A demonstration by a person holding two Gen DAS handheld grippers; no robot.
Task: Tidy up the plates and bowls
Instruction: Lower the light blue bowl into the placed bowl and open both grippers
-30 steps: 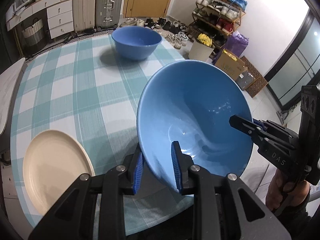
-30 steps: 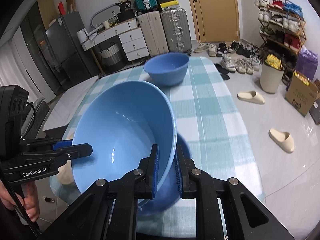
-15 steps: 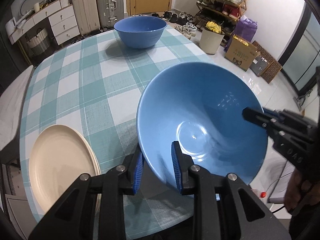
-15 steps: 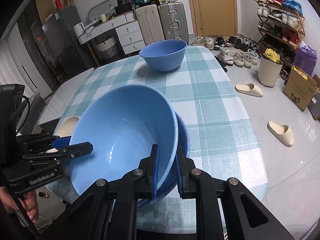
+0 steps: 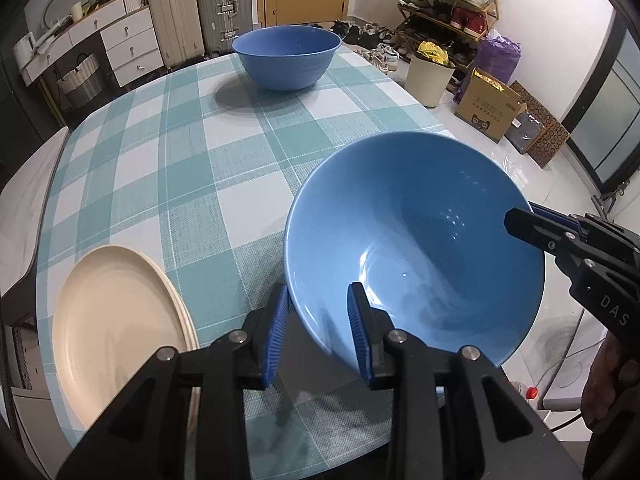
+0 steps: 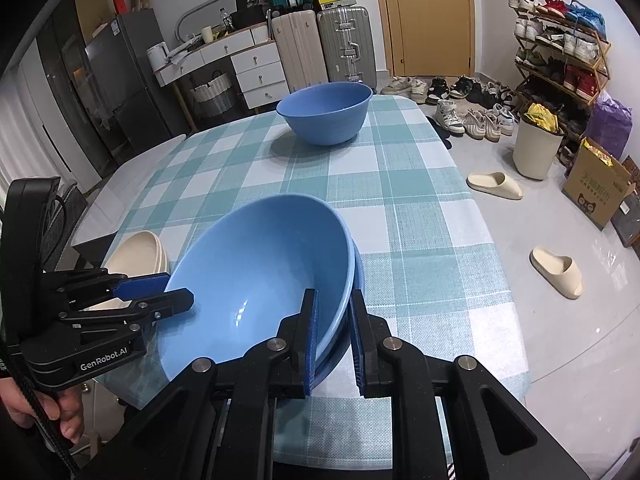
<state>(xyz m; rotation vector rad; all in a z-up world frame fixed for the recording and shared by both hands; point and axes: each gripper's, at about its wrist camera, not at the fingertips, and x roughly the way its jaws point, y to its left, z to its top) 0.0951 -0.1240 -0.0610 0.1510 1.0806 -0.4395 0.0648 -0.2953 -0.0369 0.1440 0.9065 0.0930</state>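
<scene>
The light blue bowl [image 6: 256,280] sits nested in a darker blue bowl [image 6: 357,280] at the checked surface's [image 5: 160,168] near edge, tilted. The right gripper [image 6: 332,336] pinches its 5 o'clock rim with narrow fingers, angled steeply down, while the left gripper [image 5: 316,332] straddles the opposite rim, its fingers opening. Cream plates [image 5: 112,320] lie at 9 o'clock; another blue bowl [image 5: 286,58] stands empty at 12.
</scene>
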